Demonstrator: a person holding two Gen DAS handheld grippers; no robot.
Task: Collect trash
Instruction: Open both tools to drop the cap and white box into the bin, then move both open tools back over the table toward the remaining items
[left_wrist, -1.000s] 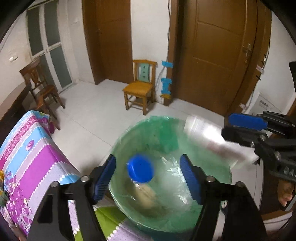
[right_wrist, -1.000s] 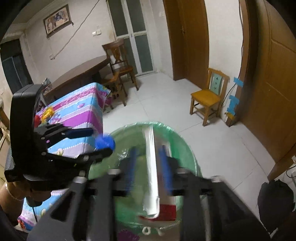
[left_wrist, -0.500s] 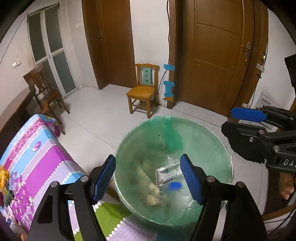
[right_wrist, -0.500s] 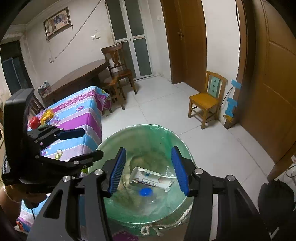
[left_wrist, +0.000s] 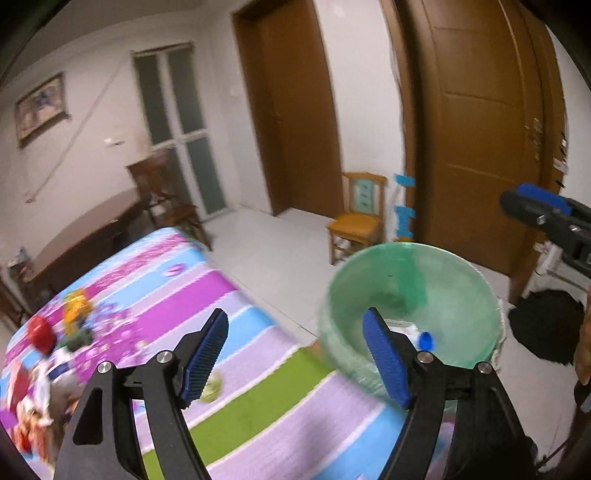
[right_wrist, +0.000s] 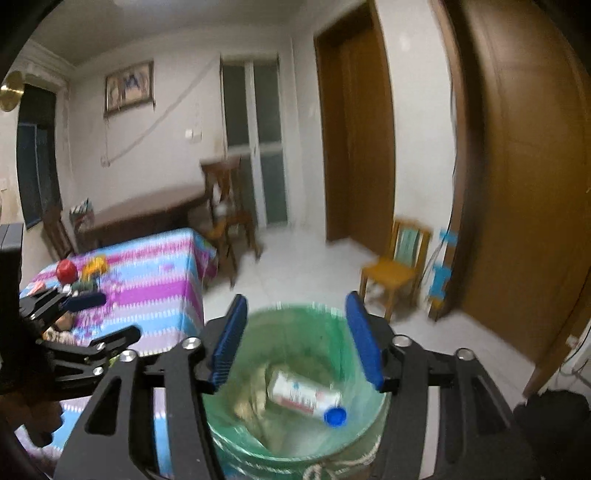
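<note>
Blurring table clutter (left_wrist: 44, 343) | bottle (right_wrist: 304, 395) in bin (right_wrist: 295, 317); both grippers agape

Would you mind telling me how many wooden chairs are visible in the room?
2: a small light chair against the wall beside the brown door, and a dark chair at the dark table. Others may be hidden.

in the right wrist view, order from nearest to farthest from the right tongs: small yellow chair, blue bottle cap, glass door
1. blue bottle cap, in the bin just below the right tongs
2. small yellow chair, on the floor to the right
3. glass door, far wall, centre
</note>
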